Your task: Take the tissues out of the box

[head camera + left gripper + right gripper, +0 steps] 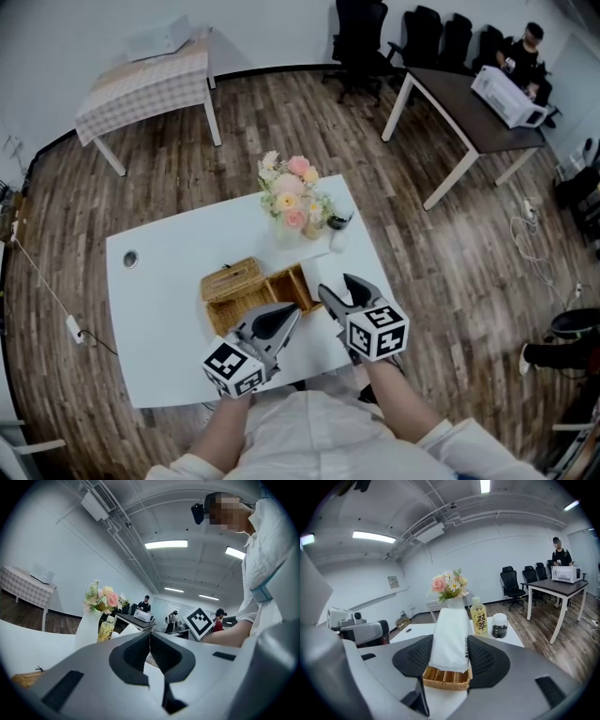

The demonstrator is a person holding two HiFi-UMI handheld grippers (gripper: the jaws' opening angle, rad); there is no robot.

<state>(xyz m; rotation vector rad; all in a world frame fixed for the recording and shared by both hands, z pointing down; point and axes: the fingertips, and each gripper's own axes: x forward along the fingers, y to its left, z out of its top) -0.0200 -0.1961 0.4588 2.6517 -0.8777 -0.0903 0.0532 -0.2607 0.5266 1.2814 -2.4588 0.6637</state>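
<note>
Mid-frame, the right claw (449, 654) squeezes the tissue pack (450, 632) over the box (446, 678), likely lifting it out; next it must clear the rim; the left claw (150, 638) is clenched.

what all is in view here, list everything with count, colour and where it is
table: one, white, before the person
wicker box: one, tan, on the table, lid open
tissue pack: one, white, over the box
flowers: one bunch, pink and white, in a white vase at the table's far edge
bottle: one, yellow, beside the vase
jar: one, dark with a white lid, beside the bottle
checked table: one, pale, far left
desk: one, dark, far right
microwave: one, white, on the desk
office chairs: several, black, far wall
left tongs: grey, shut, empty
right tongs: grey, shut on the tissue pack
</note>
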